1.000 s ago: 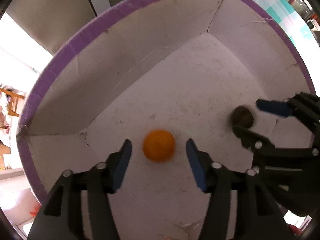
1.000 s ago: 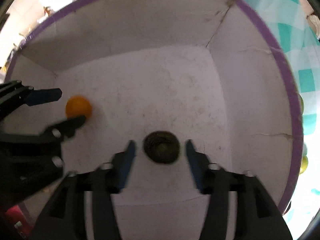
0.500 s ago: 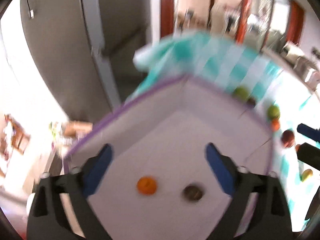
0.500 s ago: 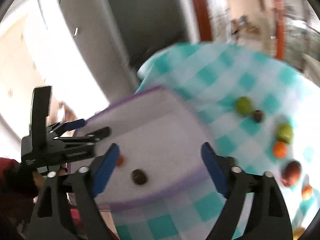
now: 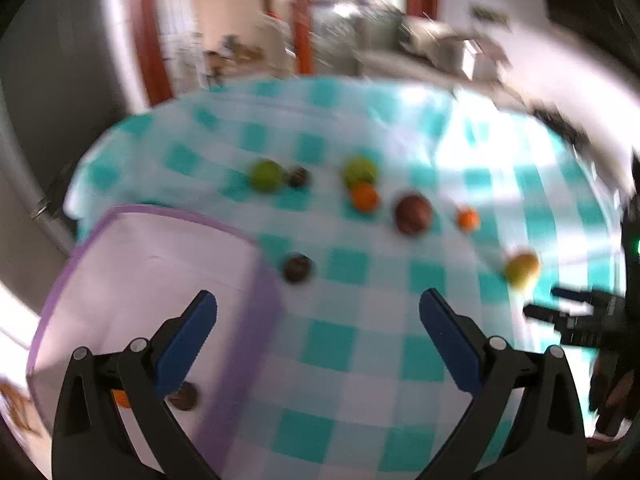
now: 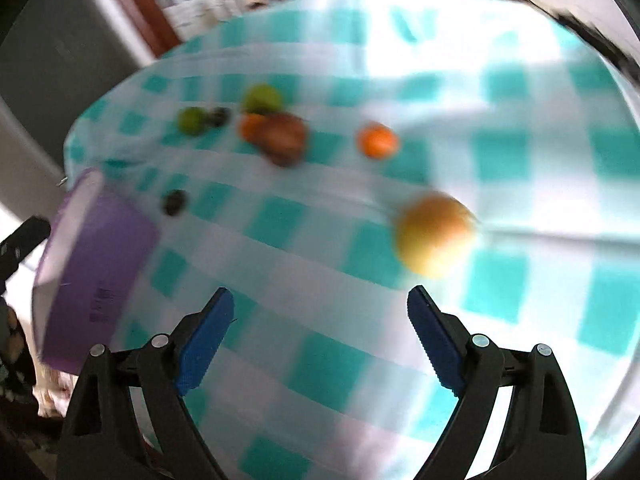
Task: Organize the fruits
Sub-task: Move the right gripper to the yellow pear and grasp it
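My left gripper (image 5: 316, 304) is open and empty above the right wall of the purple-rimmed white box (image 5: 264, 292). In the box lie a dark brown fruit (image 5: 183, 396) and an orange (image 5: 120, 398), which a finger half hides. My right gripper (image 6: 320, 300) is open and empty over the checked tablecloth (image 6: 320, 364), just short of a yellow-orange fruit (image 6: 434, 236). Several fruits lie loose on the cloth: green ones (image 5: 266, 175), an orange (image 6: 378, 140), a dark red one (image 5: 413, 214) and a small dark one (image 5: 297, 268) beside the box. Both views are blurred.
The box (image 6: 96, 248) stands at the table's left end. The teal and white cloth (image 5: 340, 344) covers the whole table. Grey cabinet fronts stand to the left, with red door frames and a cluttered counter behind. The other gripper (image 5: 568, 308) shows at the right edge.
Both grippers opened wide, leaving the orange and the dark fruit in the box. They then rose out of it and swung right over the tablecloth.
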